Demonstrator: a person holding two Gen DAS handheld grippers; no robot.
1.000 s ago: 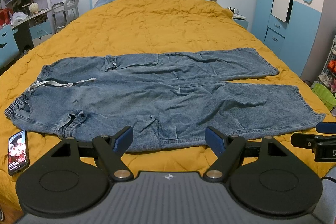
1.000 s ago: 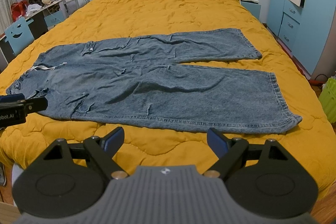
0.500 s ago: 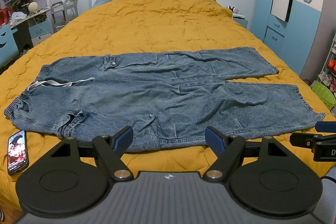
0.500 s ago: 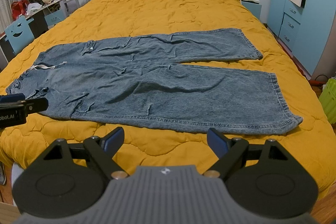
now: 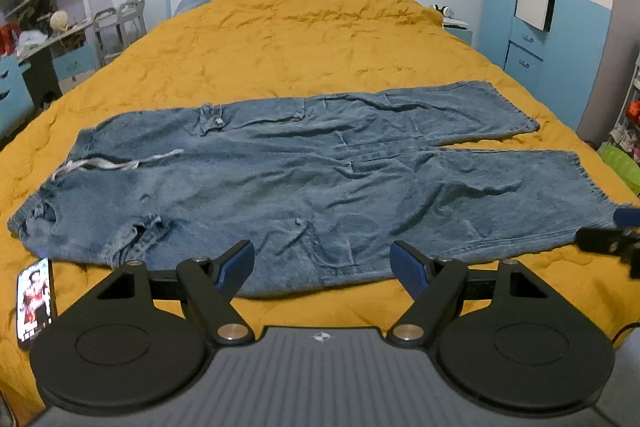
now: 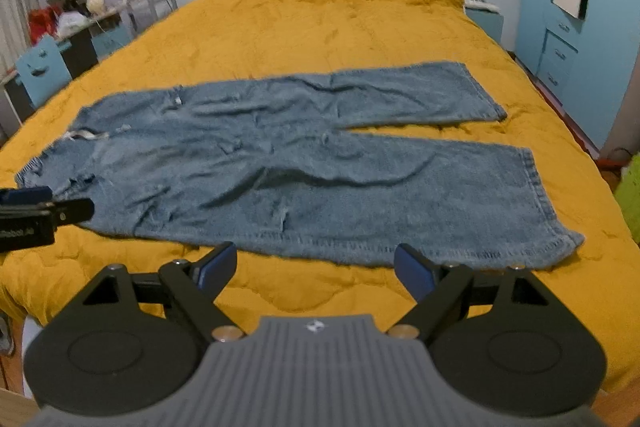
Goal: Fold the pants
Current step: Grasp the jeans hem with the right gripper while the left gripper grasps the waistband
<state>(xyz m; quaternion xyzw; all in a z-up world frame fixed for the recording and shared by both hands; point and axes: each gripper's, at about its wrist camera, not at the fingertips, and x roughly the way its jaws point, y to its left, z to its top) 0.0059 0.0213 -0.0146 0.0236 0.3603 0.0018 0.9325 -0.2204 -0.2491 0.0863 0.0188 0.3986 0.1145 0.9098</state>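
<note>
Blue denim pants [image 5: 320,179] lie flat across the yellow bed, waistband to the left, both legs pointing right; they also show in the right wrist view [image 6: 300,163]. A white drawstring [image 5: 116,163] lies at the waist. My left gripper [image 5: 322,267] is open and empty, above the near edge of the pants around the thigh. My right gripper [image 6: 316,269] is open and empty, just short of the near leg's lower edge. Each gripper shows at the side of the other's view: the right one [image 5: 612,239], the left one [image 6: 40,215].
A phone [image 5: 35,297] with a lit screen lies on the yellow quilt [image 5: 300,39] at the near left corner. A desk and shelves [image 5: 36,27] stand left of the bed, blue wardrobes [image 5: 560,7] to the right, and a green basket [image 5: 622,167] on the floor.
Both grippers have moved slightly forward toward the pants; the right wrist view is now a little blurred. Both stay open. The pants have not moved.
</note>
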